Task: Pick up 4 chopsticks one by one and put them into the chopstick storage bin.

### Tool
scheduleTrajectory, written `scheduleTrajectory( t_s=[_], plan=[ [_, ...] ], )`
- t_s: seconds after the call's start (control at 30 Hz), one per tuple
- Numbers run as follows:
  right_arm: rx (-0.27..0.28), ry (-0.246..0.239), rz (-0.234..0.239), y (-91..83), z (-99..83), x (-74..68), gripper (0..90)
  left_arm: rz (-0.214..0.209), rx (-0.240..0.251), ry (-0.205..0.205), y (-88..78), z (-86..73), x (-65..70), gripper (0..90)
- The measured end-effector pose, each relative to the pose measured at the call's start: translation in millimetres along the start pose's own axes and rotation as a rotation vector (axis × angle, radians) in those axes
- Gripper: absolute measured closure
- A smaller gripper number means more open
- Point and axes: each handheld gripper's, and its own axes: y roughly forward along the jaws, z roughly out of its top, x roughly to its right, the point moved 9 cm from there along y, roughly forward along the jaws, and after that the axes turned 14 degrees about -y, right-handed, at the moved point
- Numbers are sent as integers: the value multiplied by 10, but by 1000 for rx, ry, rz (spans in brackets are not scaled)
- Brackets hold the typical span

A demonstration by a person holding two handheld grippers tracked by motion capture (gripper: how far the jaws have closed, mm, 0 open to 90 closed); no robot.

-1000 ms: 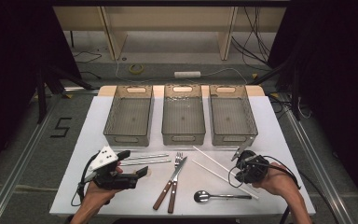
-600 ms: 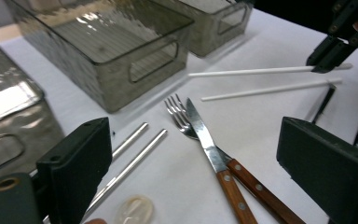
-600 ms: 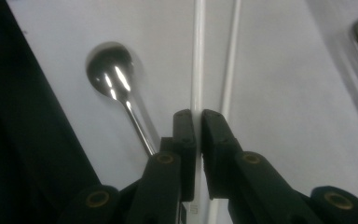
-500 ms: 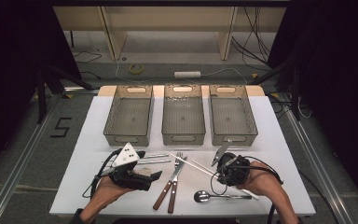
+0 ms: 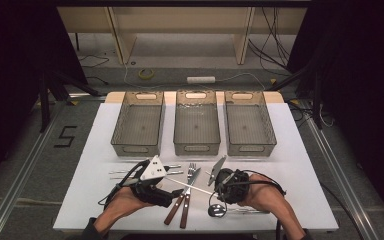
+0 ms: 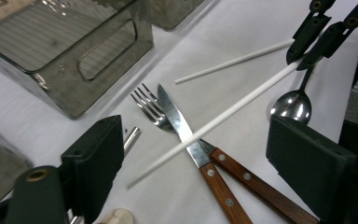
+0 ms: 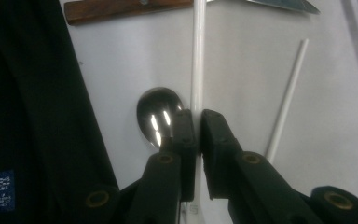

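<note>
Since the earlier frames both hands have moved inward toward the table's middle, and the left gripper (image 5: 172,196), jaws wide with their gap just narrowing, now has the white chopstick (image 6: 214,122) lying between its pads untouched. The right gripper (image 7: 198,135) is clamped on that chopstick's other end, carrying it slantwise above the knife (image 6: 179,123) and fork (image 6: 149,106), beside the spoon (image 7: 156,116). Bare table (image 5: 300,165) lies right of the hands, the three bins (image 5: 196,127) well ahead
</note>
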Motion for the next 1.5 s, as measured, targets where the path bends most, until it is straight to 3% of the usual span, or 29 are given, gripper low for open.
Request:
scheduleTrajectory(
  t_s=[0.07, 0.57, 1.07, 1.3, 1.5],
  plan=[
    [1, -11, 1, 2, 38, -15, 851, -9, -24, 16, 9, -26, 6, 275],
    [-4, -85, 21, 10, 206, -115, 851, 9, -198, 175, 116, -267, 125, 425],
    [-18, -120, 41, 38, 248, -187, 851, 6, -265, 216, 148, -364, 132, 624],
    [-23, -139, 49, 48, 239, -195, 850, -30, -280, 243, 156, -395, 168, 700],
    [-4, -171, 68, 51, 208, -206, 846, -75, -300, 296, 153, -450, 237, 769]
  ],
)
